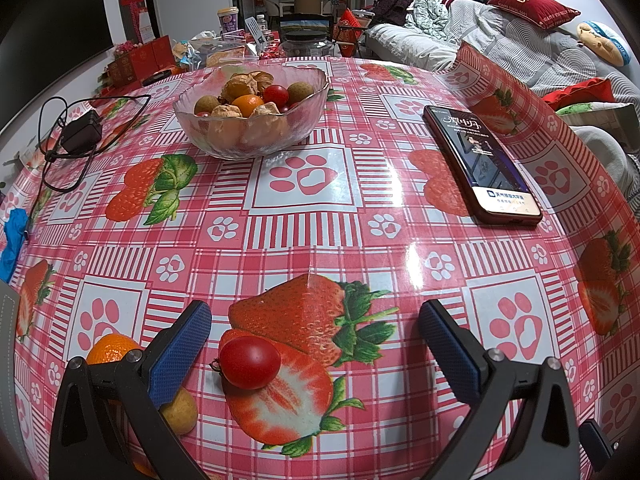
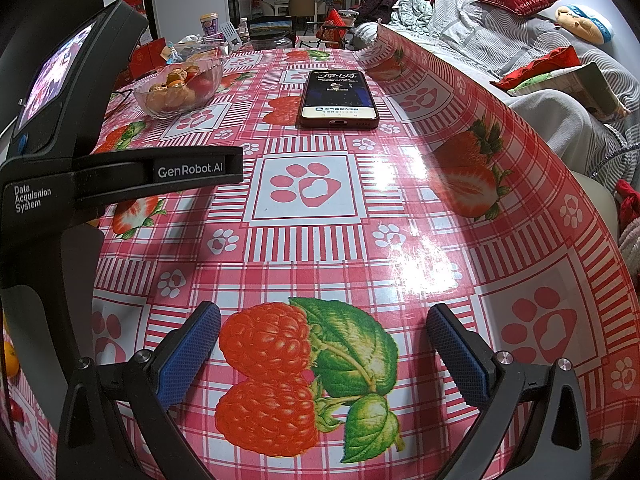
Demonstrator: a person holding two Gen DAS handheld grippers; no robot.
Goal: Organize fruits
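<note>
A glass bowl (image 1: 200, 136) holding several fruits stands at the far left of the table; it also shows in the right wrist view (image 2: 150, 106). My left gripper (image 1: 316, 320) is open low over the table. A red cherry tomato (image 1: 250, 361) lies loose between its fingers, nearer the left one. An orange (image 1: 108, 347) and a tan longan (image 1: 182, 410) lie just left of the left finger. My right gripper (image 2: 324, 320) is open and empty over a printed raspberry. The left gripper's body (image 2: 60, 176) fills the left of the right wrist view.
A phone (image 1: 480, 160) with its screen lit lies on the right of the table; it also shows in the right wrist view (image 2: 339, 98). A black charger with cable (image 1: 80, 136) lies left of the bowl. The tablecloth edge (image 1: 520, 92) curls up at the right. Boxes and jars stand behind.
</note>
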